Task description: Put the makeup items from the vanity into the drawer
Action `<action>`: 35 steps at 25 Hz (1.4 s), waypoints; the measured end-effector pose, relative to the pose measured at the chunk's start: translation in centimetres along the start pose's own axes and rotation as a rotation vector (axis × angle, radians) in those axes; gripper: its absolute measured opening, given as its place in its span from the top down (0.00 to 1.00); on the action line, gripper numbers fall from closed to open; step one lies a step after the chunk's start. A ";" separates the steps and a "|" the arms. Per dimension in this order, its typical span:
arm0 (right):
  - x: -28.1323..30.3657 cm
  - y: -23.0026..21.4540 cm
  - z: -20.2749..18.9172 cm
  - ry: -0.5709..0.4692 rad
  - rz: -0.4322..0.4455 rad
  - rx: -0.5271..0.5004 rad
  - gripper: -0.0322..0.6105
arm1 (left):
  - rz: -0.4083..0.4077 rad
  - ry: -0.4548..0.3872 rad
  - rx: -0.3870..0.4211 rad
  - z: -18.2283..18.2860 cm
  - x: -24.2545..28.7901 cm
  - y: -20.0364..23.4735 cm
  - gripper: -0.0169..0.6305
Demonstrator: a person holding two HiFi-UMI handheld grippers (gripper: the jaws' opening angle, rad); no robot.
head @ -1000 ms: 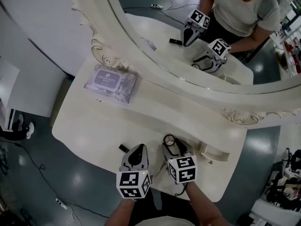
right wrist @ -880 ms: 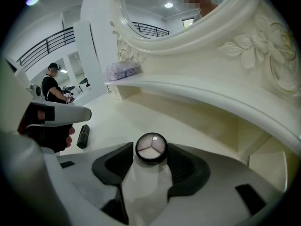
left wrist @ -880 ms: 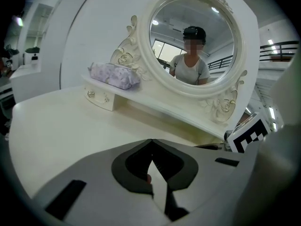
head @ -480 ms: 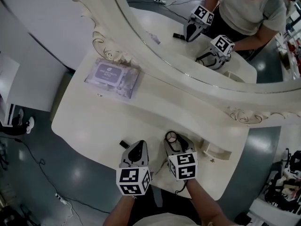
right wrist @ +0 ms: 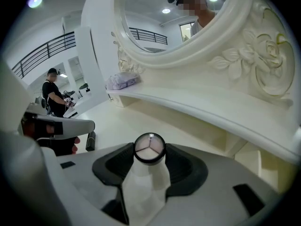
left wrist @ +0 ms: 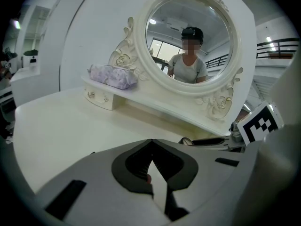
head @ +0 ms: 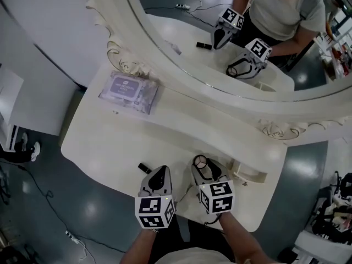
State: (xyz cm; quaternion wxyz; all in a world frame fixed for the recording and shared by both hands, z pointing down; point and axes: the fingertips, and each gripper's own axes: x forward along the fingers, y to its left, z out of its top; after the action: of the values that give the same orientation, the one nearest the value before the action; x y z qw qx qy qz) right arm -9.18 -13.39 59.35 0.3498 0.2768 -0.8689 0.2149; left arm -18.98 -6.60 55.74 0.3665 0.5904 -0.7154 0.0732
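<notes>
Hardly anything has shifted: your right gripper [head: 202,165] still clamps the round compact [right wrist: 149,148] left of the drawer [head: 248,175]. Your left gripper [head: 163,173] is closed and empty, just right of a black tube [head: 144,168].

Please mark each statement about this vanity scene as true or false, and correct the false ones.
1. The right gripper has its jaws shut on a round compact. True.
2. The left gripper has its jaws wide apart. False: its jaws are together at the tips, with no makeup item between them.
3. A purple wipes pack lies on the raised shelf under the mirror. True.
4. The small black item lies on that shelf beside the wipes pack. False: it lies on the lower table top, close to the left gripper and far from the pack.
</notes>
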 end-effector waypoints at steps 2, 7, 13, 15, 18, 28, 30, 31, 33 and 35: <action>-0.9 0.1 0.1 -0.008 0.009 0.015 0.60 | -0.008 -0.004 0.010 0.1 -0.3 -0.4 0.97; -4.0 -0.1 0.1 -0.032 -0.003 0.038 0.61 | -0.031 -0.009 0.035 0.2 -1.5 -2.0 0.97; -8.3 -1.9 0.0 -0.072 -0.069 0.072 0.61 | -0.091 -0.021 0.075 0.8 -2.4 -5.2 0.97; -9.7 -2.9 0.0 -0.089 -0.103 0.089 0.60 | -0.122 -0.024 0.097 1.1 -2.3 -6.5 0.97; -11.6 -4.3 0.0 -0.116 -0.150 0.115 0.60 | -0.165 -0.034 0.137 1.6 -2.1 -8.5 0.97; -17.7 -8.0 -1.0 -0.170 -0.235 0.192 0.61 | -0.266 -0.036 0.249 2.1 -2.4 -15.4 0.97; -17.3 -8.6 -1.0 -0.174 -0.256 0.201 0.61 | -0.291 -0.023 0.257 1.9 -1.5 -15.7 0.97; -17.1 -8.8 -1.0 -0.176 -0.264 0.205 0.60 | -0.303 -0.018 0.260 1.9 -1.1 -16.0 0.97; -17.2 -9.3 -1.1 -0.177 -0.272 0.216 0.60 | -0.322 -0.013 0.276 1.9 -0.9 -16.9 0.97; -17.3 -9.7 -1.1 -0.176 -0.272 0.225 0.60 | -0.337 -0.013 0.299 2.1 -0.9 -17.9 0.97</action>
State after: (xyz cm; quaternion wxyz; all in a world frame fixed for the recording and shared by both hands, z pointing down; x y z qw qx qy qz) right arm 7.91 -14.38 49.31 0.2650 0.4466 -0.8212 0.2366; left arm -3.73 -12.27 47.84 0.2771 0.7497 -0.5903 0.1125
